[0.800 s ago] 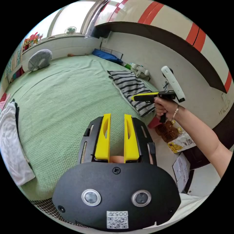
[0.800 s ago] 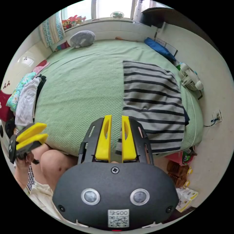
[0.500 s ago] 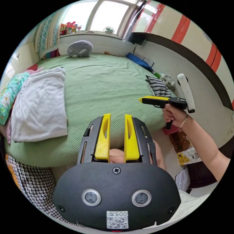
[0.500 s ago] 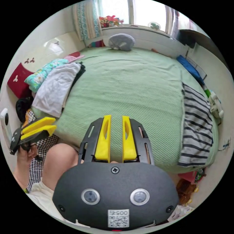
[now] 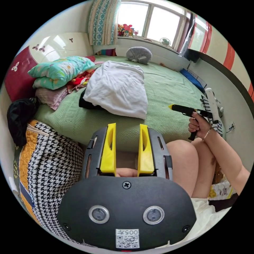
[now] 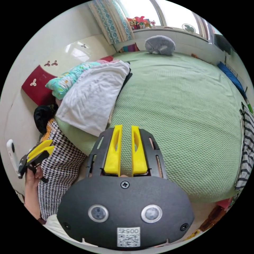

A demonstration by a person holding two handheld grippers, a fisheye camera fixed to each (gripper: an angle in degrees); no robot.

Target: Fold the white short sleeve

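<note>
The white short sleeve (image 5: pixel 116 87) lies rumpled on the left part of the green bed (image 5: pixel 164 87), on top of a black garment (image 5: pixel 87 104). My left gripper (image 5: pixel 127 129) hovers just short of the bed's near edge, below the white garment, open with nothing between its jaws. In the right gripper view the white short sleeve (image 6: pixel 90 98) lies up and to the left of my right gripper (image 6: pixel 124 128), which is open by a narrow gap and holds nothing. A hand holds the right gripper (image 5: pixel 182 108) over the bed's edge; the left gripper (image 6: pixel 39 152) is at far left.
A folded striped garment (image 6: pixel 247 148) lies at the bed's right edge. Teal pillows (image 5: pixel 58 71) and bright clothes are piled by the headboard. A houndstooth cushion (image 5: pixel 53 169) stands beside the bed at left. A grey plush (image 5: pixel 139 54) sits at the far end. The person's knee (image 5: pixel 185 158) is close by.
Both cameras have swung left, away from the striped garment, so the white short sleeve now sits nearer each view's middle. The left jaws stand a little wider apart.
</note>
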